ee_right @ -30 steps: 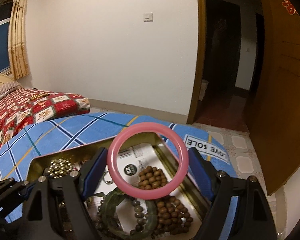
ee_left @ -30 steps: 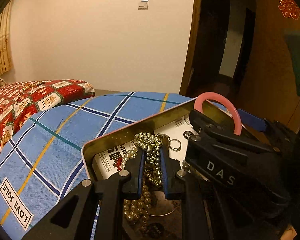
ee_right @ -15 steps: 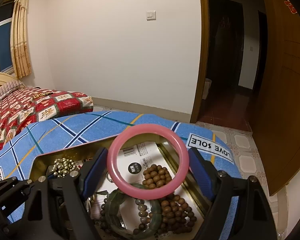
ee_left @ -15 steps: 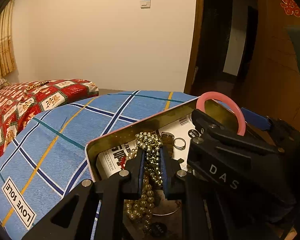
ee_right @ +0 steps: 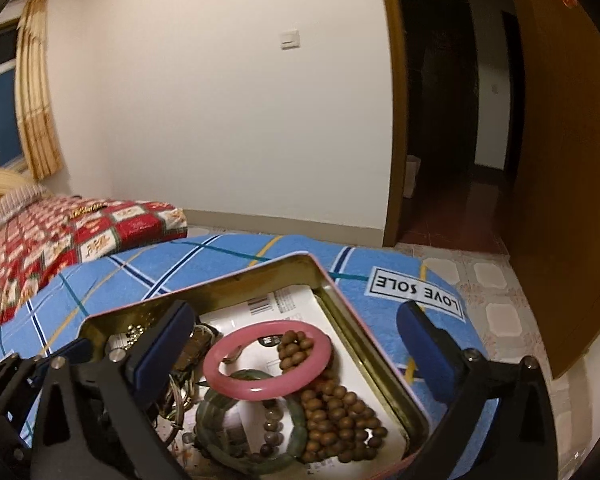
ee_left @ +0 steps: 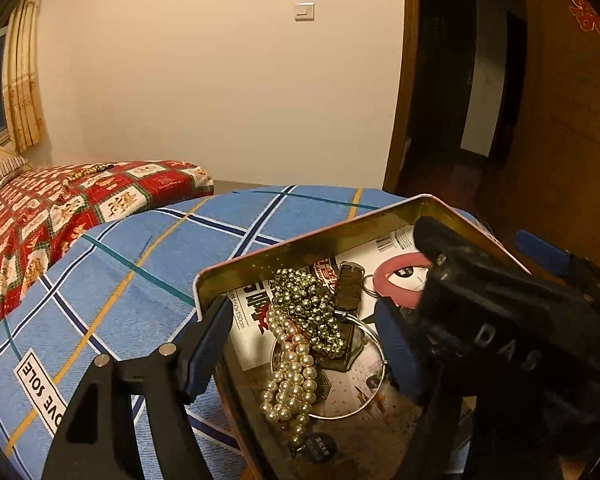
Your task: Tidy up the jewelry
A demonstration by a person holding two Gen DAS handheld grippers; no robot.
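While both claws hung over the gold tin, each stood spread wide and held nothing. In the left wrist view the left gripper straddled the tin's near-left corner, one blue-padded finger outside the wall over the blue checked bedspread and the other above the tin's inside. In the right wrist view the right gripper was released too, its left finger low in the centre-left of the frame over the tin's contents and its right finger at right outside the far wall, with neither touching the jewelry that I could tell. The pink bangle lay flat in the middle of the tin, resting partly on a green bangle below it and on a strand of brown wooden beads at lower right. The left wrist view showed a heap of gold beads and a pearl strand toward the tin's left side, a thin silver hoop under them, and printed paper lining the floor.
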